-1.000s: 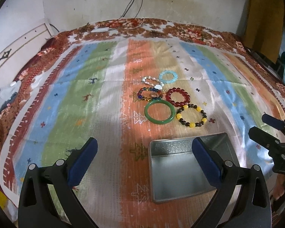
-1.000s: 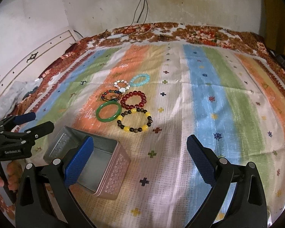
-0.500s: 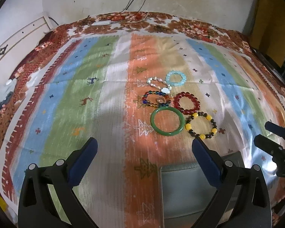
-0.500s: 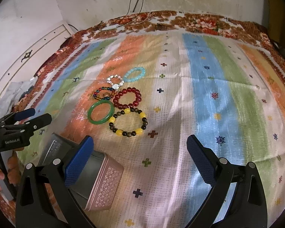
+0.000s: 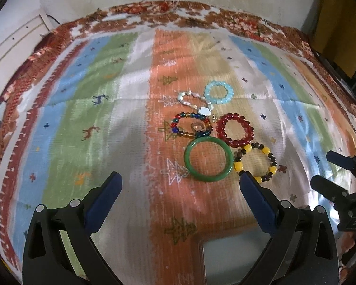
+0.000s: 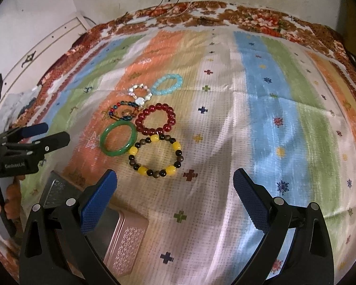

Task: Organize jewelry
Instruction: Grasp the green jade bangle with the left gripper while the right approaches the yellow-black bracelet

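Bracelets lie clustered mid-bed on striped woven bedspread (image 6: 261,99): green glossy bangle (image 5: 208,158), dark-red bead bracelet (image 5: 235,129), yellow-and-brown bead bracelet (image 6: 156,156), pale-blue bead bracelet (image 6: 167,84), white shell bracelet (image 5: 195,100), multicolour bead bracelet (image 5: 189,124). Several touch or overlap. Open square metal tin (image 6: 121,232) sits near you, empty. Your left tongs (image 5: 178,194) spread wide, holding nothing; right tongs (image 6: 175,192) likewise. Risk: pinching one ring drags touching neighbours; smooth bangle may slip from pads; tin half-hidden under tongs, so drop could miss.
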A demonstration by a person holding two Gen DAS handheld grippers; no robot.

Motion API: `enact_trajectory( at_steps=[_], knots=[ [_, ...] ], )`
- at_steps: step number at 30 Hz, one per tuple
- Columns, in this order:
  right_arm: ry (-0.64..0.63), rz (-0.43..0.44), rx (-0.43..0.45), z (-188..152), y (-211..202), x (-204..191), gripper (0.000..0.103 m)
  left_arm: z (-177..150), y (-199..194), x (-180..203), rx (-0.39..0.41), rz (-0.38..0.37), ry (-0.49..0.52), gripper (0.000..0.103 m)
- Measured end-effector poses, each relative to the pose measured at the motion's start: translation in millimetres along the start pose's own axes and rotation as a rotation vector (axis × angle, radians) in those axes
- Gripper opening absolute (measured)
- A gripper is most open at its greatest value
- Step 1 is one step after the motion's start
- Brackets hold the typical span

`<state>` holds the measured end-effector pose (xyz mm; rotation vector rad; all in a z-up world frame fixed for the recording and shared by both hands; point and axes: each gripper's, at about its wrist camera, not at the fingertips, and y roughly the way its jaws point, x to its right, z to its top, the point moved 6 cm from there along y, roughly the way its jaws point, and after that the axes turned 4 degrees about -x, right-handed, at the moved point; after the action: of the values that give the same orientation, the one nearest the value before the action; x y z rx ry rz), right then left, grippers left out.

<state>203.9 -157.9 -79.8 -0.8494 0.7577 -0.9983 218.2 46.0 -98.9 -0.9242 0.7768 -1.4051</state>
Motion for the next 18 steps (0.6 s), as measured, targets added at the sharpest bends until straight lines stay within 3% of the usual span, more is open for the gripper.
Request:
enact_trajectory(
  at_steps=[6,18],
  knots=[
    [0.006,-0.003,-0.040,4.2,14.1,2.7,0.099,7.1,23.4,-2.1,-0.070,-0.032,0.002,0.097],
    [0.006,-0.032,-0.093,19.4,45.6,6.2,0.099,18.2,65.6,-6.2,-0.171,-0.011,0.037,0.093]
  ],
)
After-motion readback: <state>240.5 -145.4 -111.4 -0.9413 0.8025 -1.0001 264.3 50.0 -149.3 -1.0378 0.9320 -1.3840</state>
